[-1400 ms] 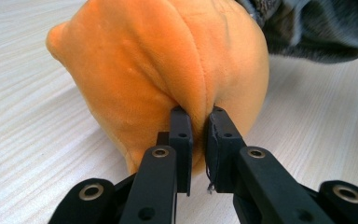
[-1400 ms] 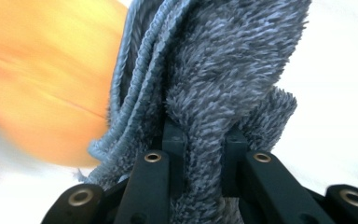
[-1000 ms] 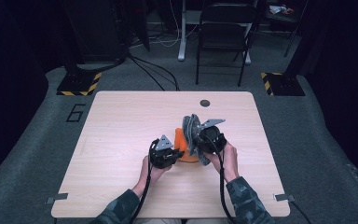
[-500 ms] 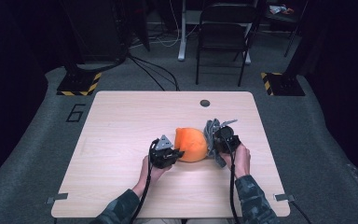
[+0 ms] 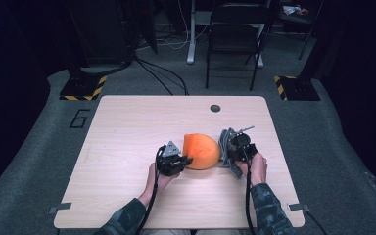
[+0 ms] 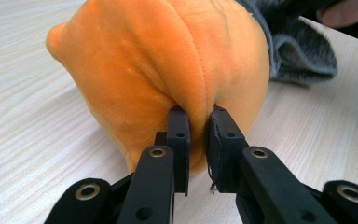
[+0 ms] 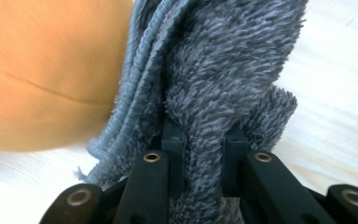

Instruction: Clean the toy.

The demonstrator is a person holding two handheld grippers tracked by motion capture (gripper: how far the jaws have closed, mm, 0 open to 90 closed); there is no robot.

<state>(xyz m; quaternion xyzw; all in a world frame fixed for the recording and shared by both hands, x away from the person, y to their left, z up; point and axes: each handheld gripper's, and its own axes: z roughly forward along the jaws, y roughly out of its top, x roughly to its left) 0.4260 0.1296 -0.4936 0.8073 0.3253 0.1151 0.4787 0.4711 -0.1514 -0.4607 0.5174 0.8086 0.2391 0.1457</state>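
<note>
An orange plush piece (image 5: 201, 151) lies on the wooden table (image 5: 127, 127), a little right of its middle. A grey fuzzy fabric (image 5: 225, 143) adjoins its right side. My left gripper (image 5: 185, 160) is shut on a fold of the orange plush (image 6: 158, 60) at its near left end; in the left gripper view the pads (image 6: 180, 135) pinch the plush. My right gripper (image 5: 227, 152) is shut on the grey fuzzy fabric (image 7: 223, 60), which stands up between its jaws next to the orange plush (image 7: 51, 70). Both hands rest low on the table.
A small dark round grommet (image 5: 215, 108) sits near the table's far edge. A folding chair (image 5: 235, 29) and stand bases with yellow-black stripes (image 5: 83, 90) stand on the floor beyond the table. Cables trail from both grippers toward the near edge.
My right gripper has moved right and down with the grey fabric, uncovering the orange plush, which now lies stretched between the two grippers. The left gripper has stayed put.
</note>
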